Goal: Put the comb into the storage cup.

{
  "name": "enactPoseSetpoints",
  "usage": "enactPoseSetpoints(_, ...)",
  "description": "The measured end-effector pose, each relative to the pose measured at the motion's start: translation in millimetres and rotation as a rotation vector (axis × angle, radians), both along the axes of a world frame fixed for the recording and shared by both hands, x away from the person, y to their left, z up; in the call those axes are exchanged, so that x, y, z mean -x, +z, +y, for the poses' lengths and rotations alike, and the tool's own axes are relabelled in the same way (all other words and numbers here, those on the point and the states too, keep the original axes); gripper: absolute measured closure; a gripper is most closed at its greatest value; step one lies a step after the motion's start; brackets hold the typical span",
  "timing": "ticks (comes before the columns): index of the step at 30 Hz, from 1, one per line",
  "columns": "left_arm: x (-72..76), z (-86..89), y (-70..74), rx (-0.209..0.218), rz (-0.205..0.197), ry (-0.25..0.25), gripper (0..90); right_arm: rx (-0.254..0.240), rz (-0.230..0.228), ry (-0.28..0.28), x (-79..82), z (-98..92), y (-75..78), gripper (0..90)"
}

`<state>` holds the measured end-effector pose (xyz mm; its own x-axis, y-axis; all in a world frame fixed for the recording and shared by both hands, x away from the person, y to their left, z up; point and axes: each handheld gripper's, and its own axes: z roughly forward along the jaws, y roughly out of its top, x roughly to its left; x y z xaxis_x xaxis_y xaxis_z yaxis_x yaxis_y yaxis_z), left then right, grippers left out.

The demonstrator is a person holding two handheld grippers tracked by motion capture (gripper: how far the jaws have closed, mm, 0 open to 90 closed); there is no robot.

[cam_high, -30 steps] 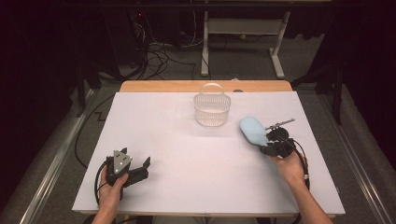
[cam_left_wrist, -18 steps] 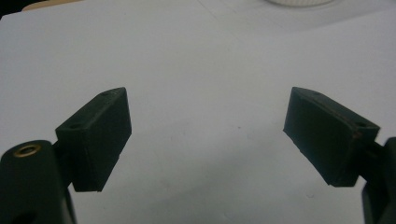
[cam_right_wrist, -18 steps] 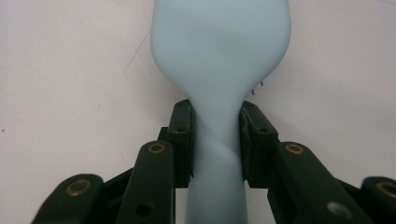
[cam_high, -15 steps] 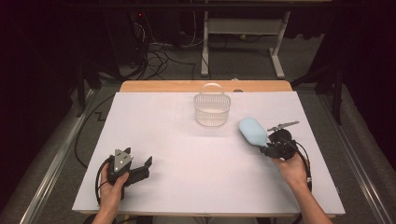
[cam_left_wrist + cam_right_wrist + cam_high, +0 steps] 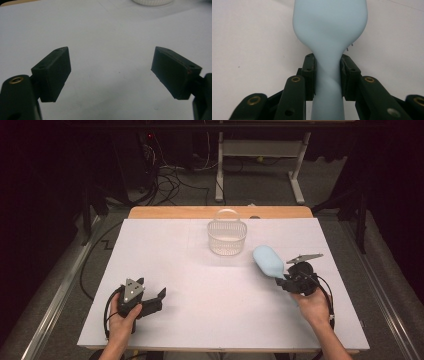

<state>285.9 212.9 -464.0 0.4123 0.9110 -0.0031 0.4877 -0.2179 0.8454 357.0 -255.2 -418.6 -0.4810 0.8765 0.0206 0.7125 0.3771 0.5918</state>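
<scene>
Right gripper [image 5: 282, 279]: clamped on soft pale-blue object [image 5: 268, 261], now slightly nearer basket [image 5: 227, 238], likely its destination; left gripper [image 5: 152, 301]: jaws spread, empty, unmoved

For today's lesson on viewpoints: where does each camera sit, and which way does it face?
High view: above the table's near side, facing forward and down; both forearms, left gripper, right gripper.
Left gripper view: on that gripper, facing along open jaws.
Right gripper view: faces the squeezed pale blue soft object.
Shared: the basket, high and left gripper views.
</scene>
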Motion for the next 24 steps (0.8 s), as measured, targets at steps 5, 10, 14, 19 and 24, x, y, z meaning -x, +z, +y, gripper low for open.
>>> enactPoseSetpoints(5, -0.8, -2.3, 0.7, 0.004, 0.001, -0.012, 17.3, -0.025, -0.018, 0.016, 6.9, 2.9, 1.1, 70.2)
enactPoseSetpoints(10, -1.7, -4.7, 2.1, 0.007, 0.001, -0.019, 17.3, -0.039, -0.029, 0.03, 10.9, 5.0, 1.6, 70.2)
enactPoseSetpoints(14, -3.9, -7.9, 4.7, 0.024, 0.001, -0.024, 16.7, -0.057, -0.041, 0.044, 15.8, 8.6, 2.1, 70.1)
enactPoseSetpoints(19, -6.4, -11.8, 6.1, 0.028, 0.004, -0.036, 16.8, -0.071, -0.05, 0.065, 20.0, 13.4, 1.8, 70.1)
enactPoseSetpoints(24, -7.3, -15.7, 6.6, 0.031, 0.006, -0.046, 16.7, -0.075, -0.052, 0.081, 22.8, 17.6, 1.5, 70.2)
